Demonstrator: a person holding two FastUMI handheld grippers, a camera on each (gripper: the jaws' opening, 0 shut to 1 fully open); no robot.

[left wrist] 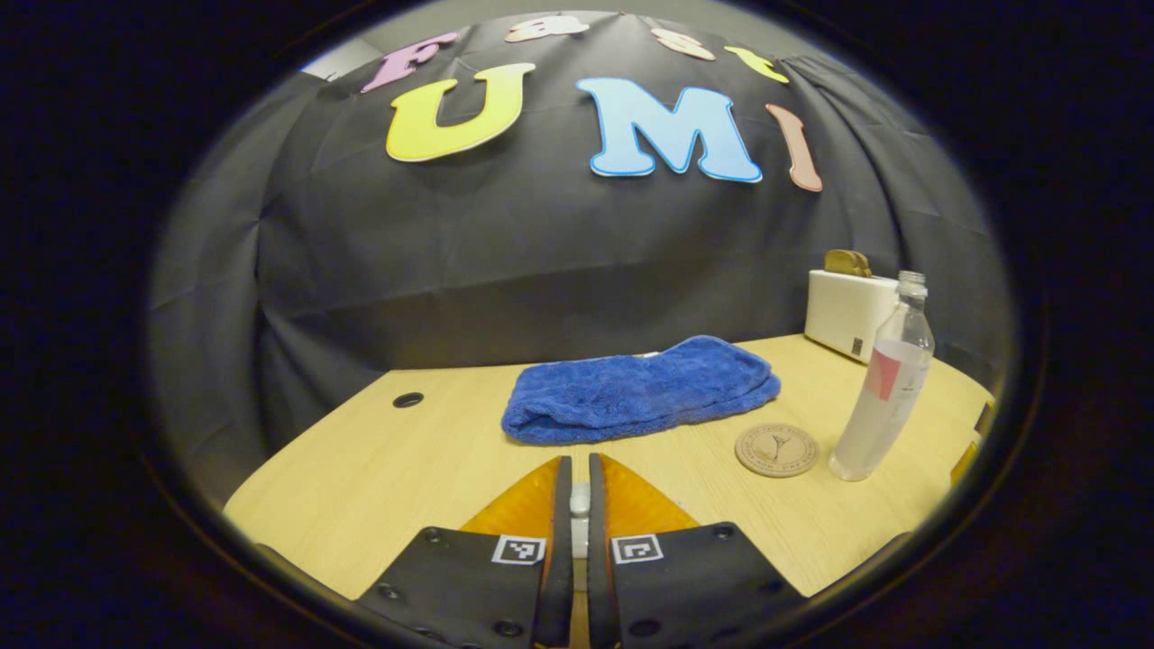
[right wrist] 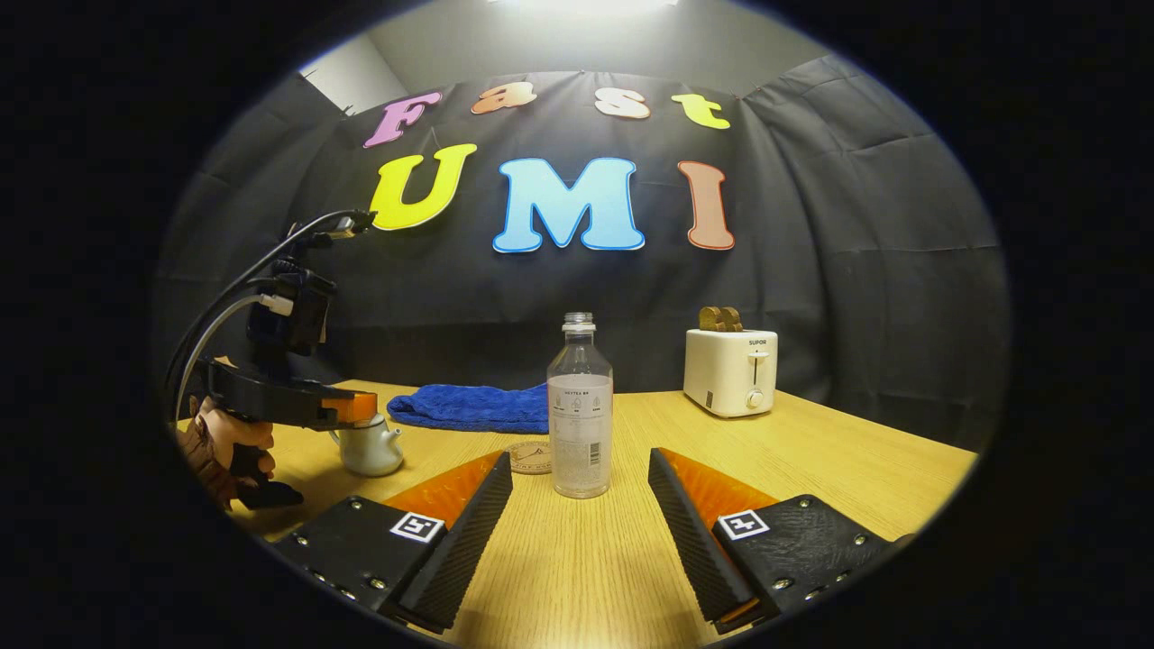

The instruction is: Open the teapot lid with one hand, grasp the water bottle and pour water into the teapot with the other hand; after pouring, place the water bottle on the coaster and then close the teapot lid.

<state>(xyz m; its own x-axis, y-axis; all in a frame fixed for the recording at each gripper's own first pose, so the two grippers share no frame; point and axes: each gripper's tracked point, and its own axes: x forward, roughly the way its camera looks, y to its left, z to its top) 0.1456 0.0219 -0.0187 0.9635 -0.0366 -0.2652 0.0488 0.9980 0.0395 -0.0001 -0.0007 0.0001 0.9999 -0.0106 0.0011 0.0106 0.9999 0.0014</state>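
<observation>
Clear water bottle (right wrist: 580,406) stands (uncapped) mid-worktop (right wrist: 811,451) before the spread right tool (right wrist: 580,478); left tool (left wrist: 580,505) is clenched on a small white thing (left wrist: 580,498), over the teapot (right wrist: 371,448).

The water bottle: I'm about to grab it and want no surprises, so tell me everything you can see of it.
The water bottle is clear plastic, ribbed at the shoulder, with a pale label around its body. It has no cap and is mostly full. It stands upright on the wooden table, beside the round coaster, not on it. Nothing grips it: the right gripper is open, with the bottle ahead between its fingers, untouched.
</observation>
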